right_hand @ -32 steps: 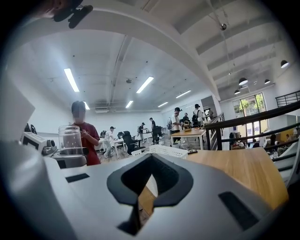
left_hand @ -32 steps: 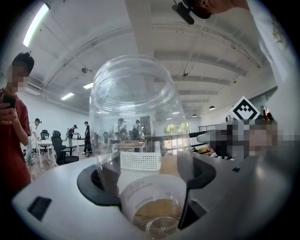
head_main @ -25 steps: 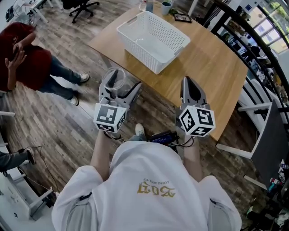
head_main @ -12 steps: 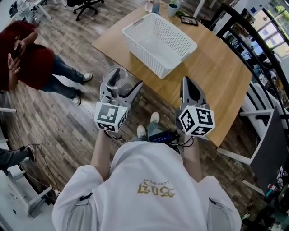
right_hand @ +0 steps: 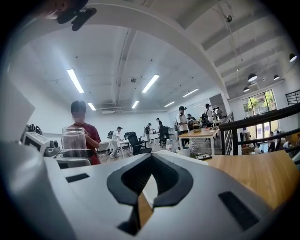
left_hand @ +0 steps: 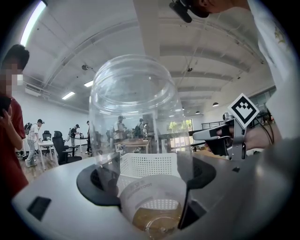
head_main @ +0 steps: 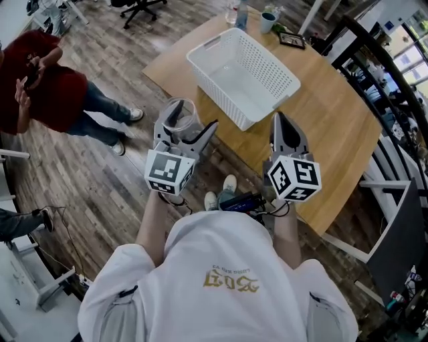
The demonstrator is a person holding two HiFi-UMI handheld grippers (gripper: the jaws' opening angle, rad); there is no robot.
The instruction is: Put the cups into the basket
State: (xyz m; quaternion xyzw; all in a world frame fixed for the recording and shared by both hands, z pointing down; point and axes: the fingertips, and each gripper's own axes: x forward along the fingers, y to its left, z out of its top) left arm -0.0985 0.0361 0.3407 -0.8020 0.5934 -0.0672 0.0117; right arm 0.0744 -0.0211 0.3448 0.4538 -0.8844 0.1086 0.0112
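Observation:
A clear plastic cup stands upright in my left gripper, which is shut on its lower part. It hangs over the floor, just short of the table's near edge. In the left gripper view the cup fills the middle between the dark pads, and the basket shows through its wall. The white perforated basket sits empty on the wooden table, ahead and to the right of the cup. My right gripper is over the table's near edge, shut with nothing in it; its jaws meet.
A person in a red top stands on the floor at the left. A dark-rimmed cup, a bottle and a small frame sit at the table's far edge. A black railing runs along the right.
The table and basket have drawn nearer and shifted right in the head view. Both grippers sit slightly lower in frame. The left gripper still holds the cup.

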